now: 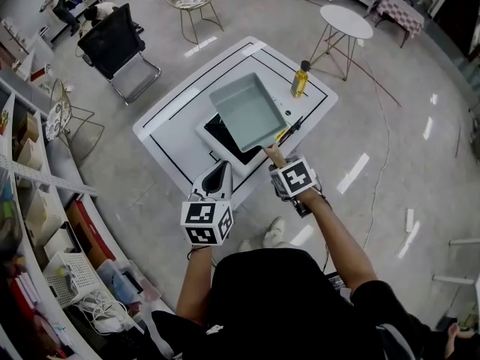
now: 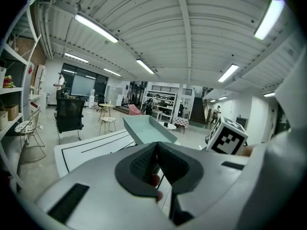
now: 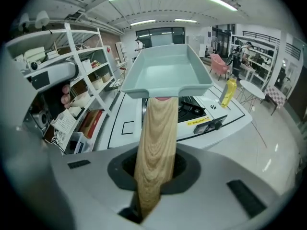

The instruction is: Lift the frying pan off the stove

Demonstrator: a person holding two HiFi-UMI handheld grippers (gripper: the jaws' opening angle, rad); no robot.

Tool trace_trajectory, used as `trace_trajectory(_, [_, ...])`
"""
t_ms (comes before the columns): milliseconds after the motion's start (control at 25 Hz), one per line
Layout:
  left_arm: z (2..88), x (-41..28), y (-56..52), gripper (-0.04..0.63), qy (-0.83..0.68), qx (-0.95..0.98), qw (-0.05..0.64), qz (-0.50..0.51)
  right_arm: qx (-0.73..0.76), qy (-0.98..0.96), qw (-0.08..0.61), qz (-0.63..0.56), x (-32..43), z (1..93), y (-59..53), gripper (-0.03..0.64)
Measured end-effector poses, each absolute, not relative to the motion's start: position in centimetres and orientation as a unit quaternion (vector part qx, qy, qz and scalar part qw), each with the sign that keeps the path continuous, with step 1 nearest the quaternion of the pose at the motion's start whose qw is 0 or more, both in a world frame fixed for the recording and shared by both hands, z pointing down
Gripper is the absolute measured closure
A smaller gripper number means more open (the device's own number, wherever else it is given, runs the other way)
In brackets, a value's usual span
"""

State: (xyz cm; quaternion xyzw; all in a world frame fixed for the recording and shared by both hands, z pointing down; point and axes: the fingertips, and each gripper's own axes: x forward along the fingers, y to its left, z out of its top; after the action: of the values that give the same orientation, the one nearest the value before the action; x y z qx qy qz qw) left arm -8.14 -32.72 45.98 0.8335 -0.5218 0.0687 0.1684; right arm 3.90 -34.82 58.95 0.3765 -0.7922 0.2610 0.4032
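Your right claw point(image 3: 154, 176) is squeezed nearly closed on the wood-grain handle point(image 3: 156, 133), a flat tan slab running straight out from the jaws. On the far end of it is the frying pan point(image 3: 165, 73), a rectangular pale teal one with smooth, sloped walls, held up in the air. Below and just past it you've got the glossy black stove point(image 3: 194, 107), set into the white bench point(image 3: 120, 114) with thin black outlines. Further out to the right stands a yellow bottle point(image 3: 229, 92). Your left claw point(image 2: 156, 163) has its ribbed dark pads pressed together on nothing, sitting just beside the right one.
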Motion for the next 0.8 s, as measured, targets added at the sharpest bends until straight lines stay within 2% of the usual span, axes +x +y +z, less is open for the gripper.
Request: trace_trajectory(800, [45.7, -9.3, -25.8, 0.584, -0.458, 0.874, 0.143, 0.08, 0.468, -0.776, 0.34, 0.252, 3.2, 55.5, -27.5, 0.583])
